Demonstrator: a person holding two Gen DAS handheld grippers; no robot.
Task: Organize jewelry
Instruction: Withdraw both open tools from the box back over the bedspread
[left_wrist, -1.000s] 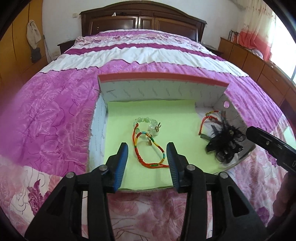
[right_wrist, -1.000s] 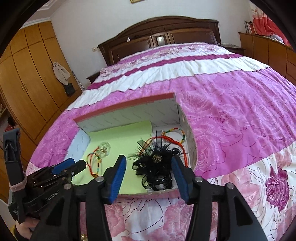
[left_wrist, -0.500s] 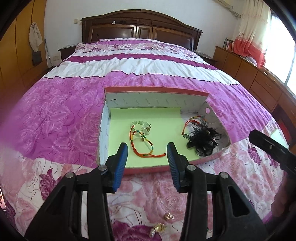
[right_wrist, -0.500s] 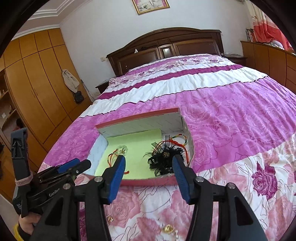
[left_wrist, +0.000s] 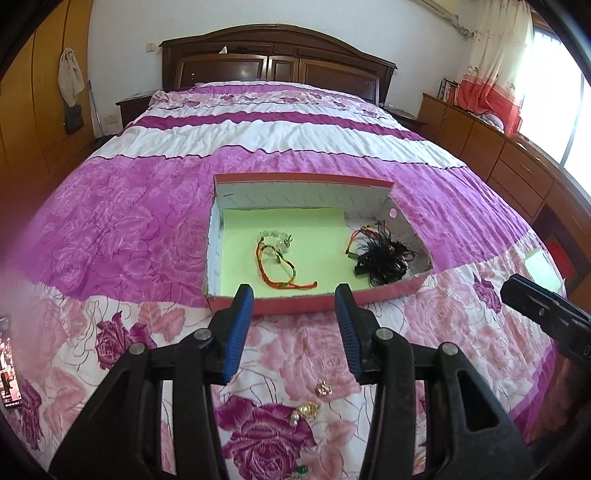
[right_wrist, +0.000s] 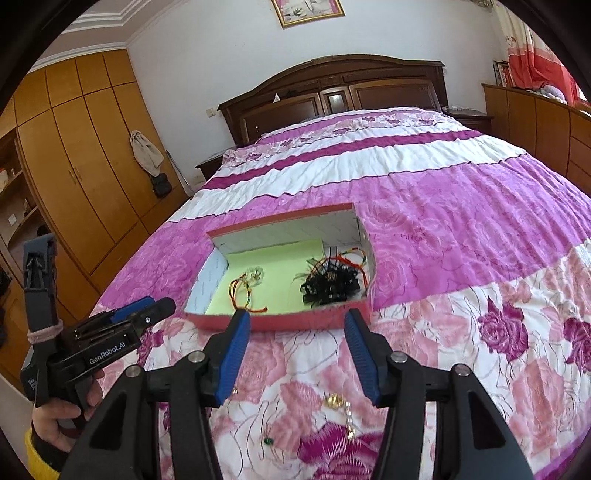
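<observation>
The left tongs (left_wrist: 293, 321) stand partly open with nothing between the blue pads (left_wrist: 236, 332); they hover above the bedspread (left_wrist: 122, 229), just short of the near wall of the box (left_wrist: 295, 304). The right tongs (right_wrist: 295, 350) stand open somewhat wider, also empty, and likewise hover over the bedspread in front of the box.

The box is a shallow red-edged tray with white inner walls, lying flat on the bed. A light green sheet (left_wrist: 314, 229) lines most of its floor.

Contents of the box:
- A red, green and yellow cord bracelet (left_wrist: 280, 271) lies on the green sheet, left of centre.
- A pale bead bracelet (left_wrist: 275, 236) lies just behind it, touching or overlapping the cord.
- A black feathered ornament (left_wrist: 384, 258) lies at the right end, partly off the sheet.
- A second red cord (left_wrist: 360, 234) lies at the ornament's far edge and passes partly beneath it.

Items outside the box:
- Small gold pieces (left_wrist: 314, 400) lie on the bedspread between the left tongs' arms, nearer the camera than the box.
- A small green stone (right_wrist: 267, 440) lies on the bedspread near the right tongs.

In the right wrist view, a hand (right_wrist: 61, 424) with a yellow cuff grips the left tool's handle.
</observation>
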